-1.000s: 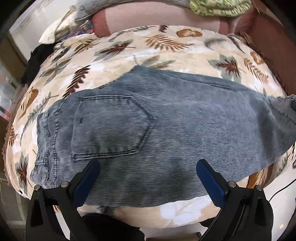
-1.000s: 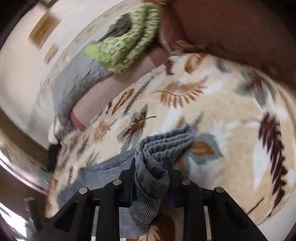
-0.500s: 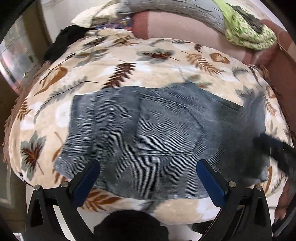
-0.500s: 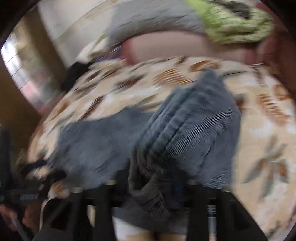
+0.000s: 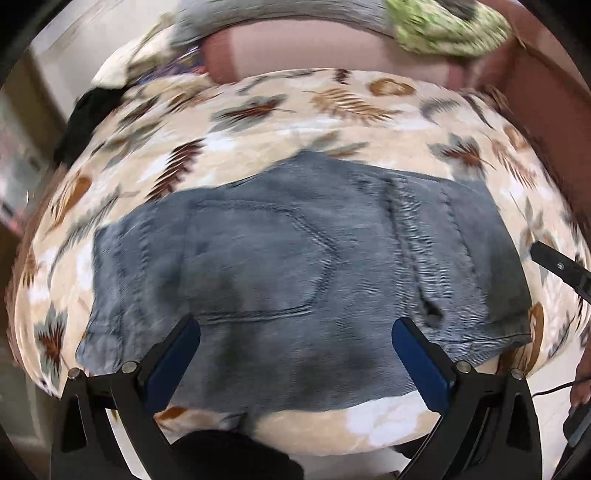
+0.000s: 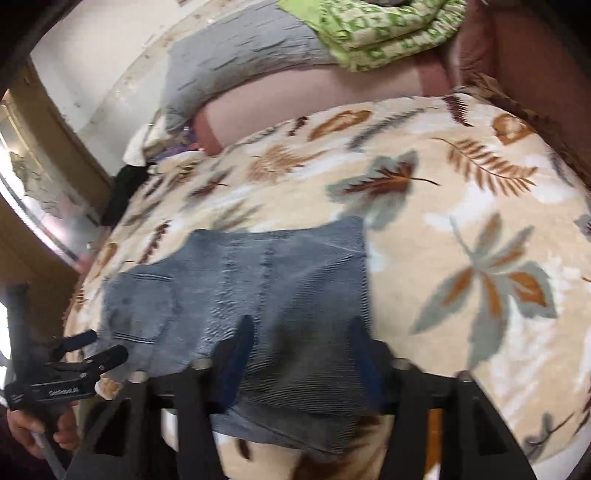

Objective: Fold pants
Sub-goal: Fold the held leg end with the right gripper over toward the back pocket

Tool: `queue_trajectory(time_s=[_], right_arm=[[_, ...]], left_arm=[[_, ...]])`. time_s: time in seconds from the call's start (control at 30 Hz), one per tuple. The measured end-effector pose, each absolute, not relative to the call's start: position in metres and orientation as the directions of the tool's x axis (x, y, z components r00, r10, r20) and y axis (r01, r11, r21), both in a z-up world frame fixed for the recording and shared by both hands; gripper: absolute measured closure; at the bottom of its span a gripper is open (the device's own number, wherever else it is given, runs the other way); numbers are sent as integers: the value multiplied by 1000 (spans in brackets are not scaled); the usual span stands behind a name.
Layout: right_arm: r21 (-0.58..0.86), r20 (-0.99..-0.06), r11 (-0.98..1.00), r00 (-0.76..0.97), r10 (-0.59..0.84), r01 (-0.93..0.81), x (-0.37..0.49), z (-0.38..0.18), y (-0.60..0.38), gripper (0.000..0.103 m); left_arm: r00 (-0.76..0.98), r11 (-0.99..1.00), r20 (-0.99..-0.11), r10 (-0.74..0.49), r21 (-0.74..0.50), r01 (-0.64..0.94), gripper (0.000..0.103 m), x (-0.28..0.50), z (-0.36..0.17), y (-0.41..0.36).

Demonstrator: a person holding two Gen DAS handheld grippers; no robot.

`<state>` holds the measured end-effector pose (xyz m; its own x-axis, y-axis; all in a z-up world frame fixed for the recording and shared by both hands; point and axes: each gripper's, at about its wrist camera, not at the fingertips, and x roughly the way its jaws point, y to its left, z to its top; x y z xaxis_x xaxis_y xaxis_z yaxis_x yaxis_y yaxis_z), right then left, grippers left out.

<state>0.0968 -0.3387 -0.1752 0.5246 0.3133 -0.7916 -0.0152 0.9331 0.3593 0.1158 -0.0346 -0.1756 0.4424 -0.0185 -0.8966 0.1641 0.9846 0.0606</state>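
The grey-blue corduroy pants (image 5: 288,273) lie folded on a leaf-print blanket (image 5: 332,110), back pocket up; the leg end is laid over the seat part at the right. My left gripper (image 5: 295,354) is open and empty, hovering over the pants' near edge. My right gripper (image 6: 303,354) is open over the folded pants (image 6: 280,288), its blue pads apart above the cloth, holding nothing. The right gripper's tip (image 5: 557,266) shows at the right edge of the left wrist view. The left gripper (image 6: 85,354) shows at the lower left of the right wrist view.
A pink bolster (image 5: 332,51), a grey pillow (image 6: 236,62) and a green patterned cloth (image 6: 384,33) lie at the back of the bed. A black item (image 5: 88,118) sits at the far left edge. A brown sofa arm (image 5: 535,99) rises at the right.
My right gripper carried the pants' leg end leftward over the seat part, then opened and let it go. The left gripper stayed open and shifted a little.
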Motion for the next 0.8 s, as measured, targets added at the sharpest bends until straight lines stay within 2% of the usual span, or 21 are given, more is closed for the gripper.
queue_trajectory(time_s=[0.03, 0.13, 0.47, 0.63, 0.73, 0.8], right_arm=[[345, -800, 938, 519, 301, -11, 97, -180, -341, 73], [306, -821, 952, 499, 278, -26, 98, -193, -338, 81], [297, -865, 950, 395, 309, -92, 79, -225, -337, 80], [299, -876, 947, 360, 320, -114, 74, -227, -338, 80], [255, -892, 958, 350, 287, -135, 66, -227, -332, 80], [247, -895, 960, 349, 279, -134, 62, -229, -331, 80]], left_arm=[[445, 980, -895, -20, 69, 184, 0, 117, -176, -44], [456, 970, -890, -12, 100, 221, 0, 124, -177, -73], [464, 922, -875, 138, 284, 263, 0, 147, -222, -114], [493, 934, -867, 70, 231, 273, 0, 140, -226, -99], [473, 942, -870, 137, 263, 210, 0, 139, -236, -83], [464, 960, -880, 101, 209, 189, 0, 137, -240, -72]])
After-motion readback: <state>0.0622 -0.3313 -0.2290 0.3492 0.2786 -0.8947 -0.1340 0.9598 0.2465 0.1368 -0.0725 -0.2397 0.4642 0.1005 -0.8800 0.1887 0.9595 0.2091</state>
